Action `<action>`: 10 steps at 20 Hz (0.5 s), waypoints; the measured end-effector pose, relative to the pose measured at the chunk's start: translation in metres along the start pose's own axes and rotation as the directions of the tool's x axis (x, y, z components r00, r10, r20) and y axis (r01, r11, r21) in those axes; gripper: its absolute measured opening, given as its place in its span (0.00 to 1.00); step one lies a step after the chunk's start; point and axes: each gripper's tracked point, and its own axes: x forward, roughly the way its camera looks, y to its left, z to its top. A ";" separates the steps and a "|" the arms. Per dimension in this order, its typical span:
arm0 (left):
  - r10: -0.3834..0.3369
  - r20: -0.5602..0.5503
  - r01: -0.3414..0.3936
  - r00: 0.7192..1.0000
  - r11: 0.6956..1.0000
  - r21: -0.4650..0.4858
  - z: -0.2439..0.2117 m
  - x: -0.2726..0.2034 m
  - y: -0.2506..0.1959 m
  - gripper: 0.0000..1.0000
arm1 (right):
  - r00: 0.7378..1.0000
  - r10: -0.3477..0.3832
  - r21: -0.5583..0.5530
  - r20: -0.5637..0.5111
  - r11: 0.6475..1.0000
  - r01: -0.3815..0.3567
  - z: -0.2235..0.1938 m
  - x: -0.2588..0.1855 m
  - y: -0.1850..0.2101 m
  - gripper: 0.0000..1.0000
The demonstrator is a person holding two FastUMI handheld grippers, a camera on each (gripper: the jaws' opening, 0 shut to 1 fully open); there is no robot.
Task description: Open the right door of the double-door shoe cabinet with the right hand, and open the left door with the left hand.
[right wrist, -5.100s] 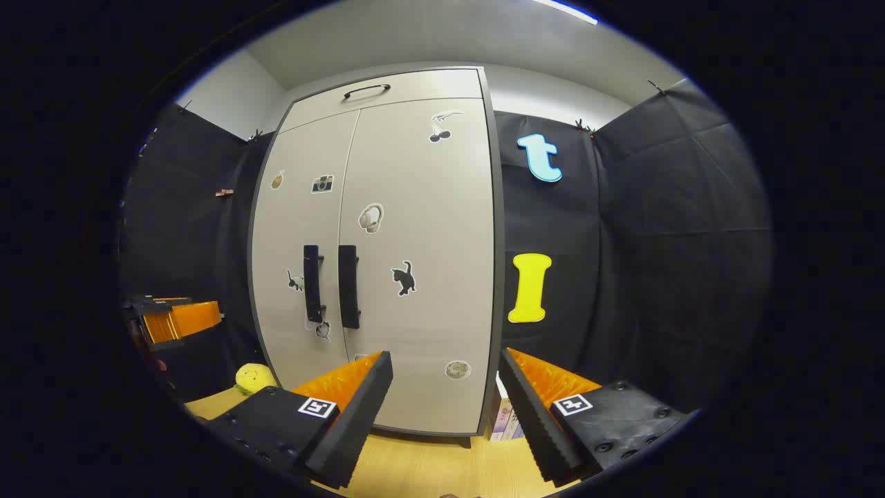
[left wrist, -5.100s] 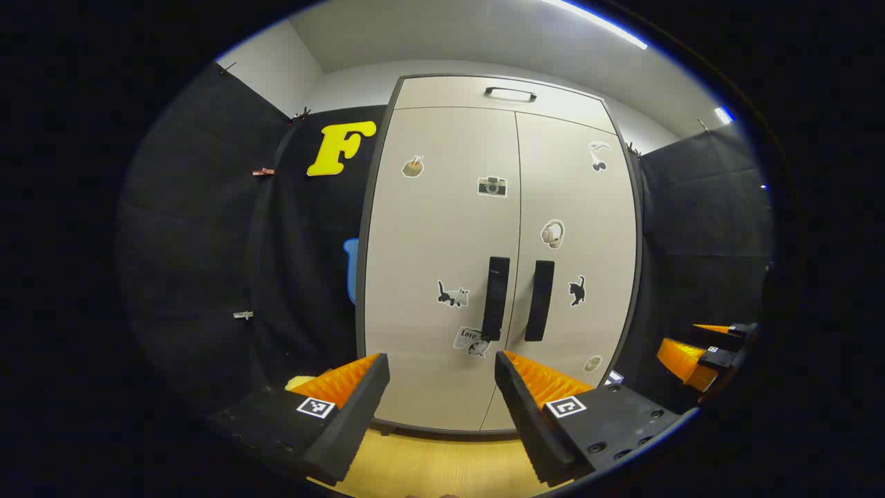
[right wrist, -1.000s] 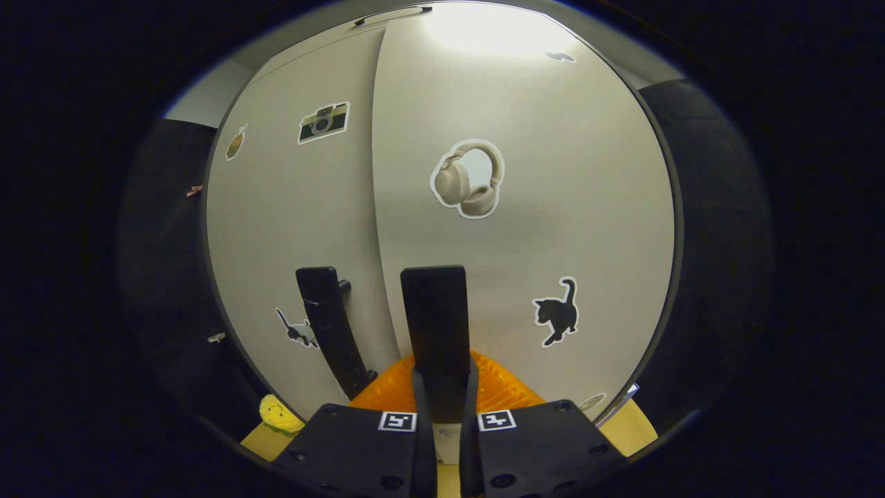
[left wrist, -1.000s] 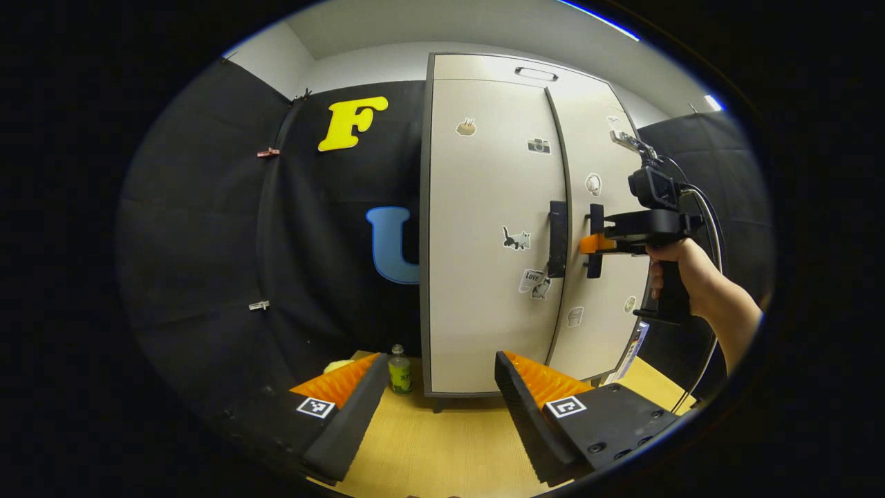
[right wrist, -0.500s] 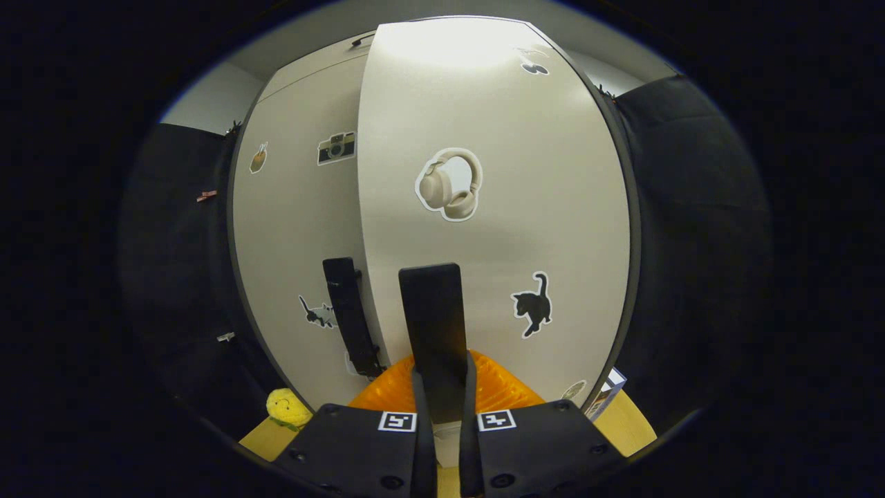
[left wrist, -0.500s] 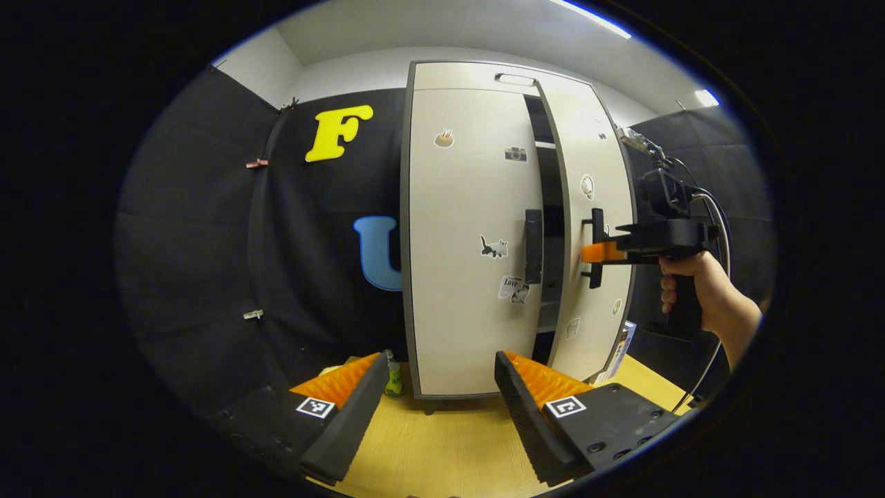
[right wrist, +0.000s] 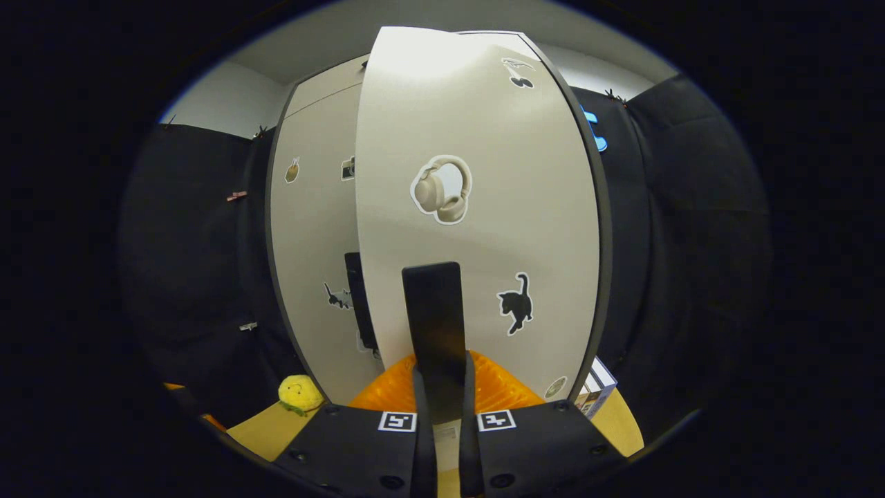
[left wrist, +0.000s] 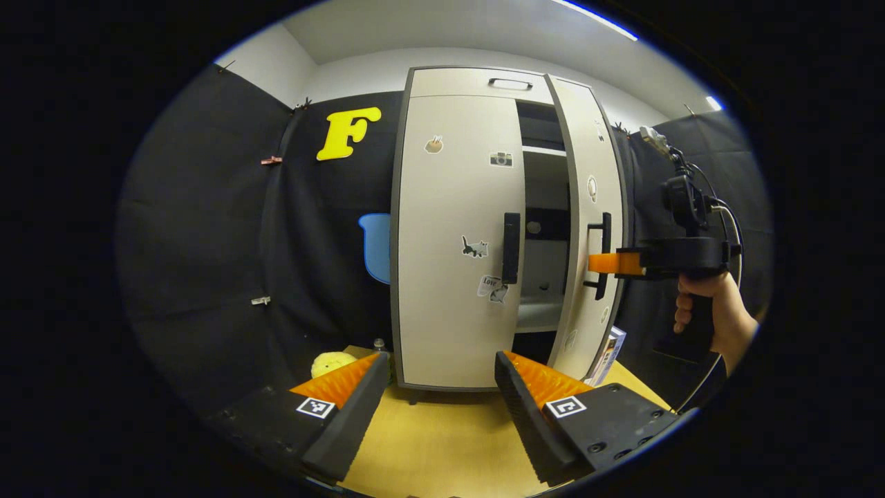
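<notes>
Left gripper [left wrist: 438,387] jaws spread wide, right gripper [right wrist: 440,387] jaws clamped, hand [left wrist: 712,311] gripping its grip

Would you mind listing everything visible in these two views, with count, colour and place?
shoe cabinet: one, cream with a grey frame, on the floor at the back.
left door: one, cream, shut.
right door: one, cream, swung partly open.
door handles: two, black; left handle, right handle.
stickers: several on both doors.
plush toy: one, yellow, on the floor left of the cabinet.
boxes: upright by the cabinet's right side.
left gripper: open, away from the cabinet.
right gripper: shut on the right handle.
hand: holds the right gripper's grip.
</notes>
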 end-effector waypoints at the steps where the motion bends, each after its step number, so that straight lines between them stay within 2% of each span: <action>1: 0.007 0.000 -0.007 1.000 1.000 -0.010 0.000 -0.004 -0.003 0.95 | 1.000 0.008 -0.003 0.000 1.000 -0.008 0.000 -0.001 -0.001 0.17; 5: 0.016 0.008 -0.015 1.000 0.999 -0.035 0.004 -0.014 -0.014 0.95 | 1.000 0.026 -0.014 0.009 1.000 -0.026 0.001 -0.011 -0.007 0.17; 10: 0.025 -0.001 -0.025 1.000 0.999 -0.020 0.002 -0.025 -0.028 0.95 | 1.000 0.025 -0.003 0.011 1.000 -0.025 0.003 -0.021 -0.020 0.17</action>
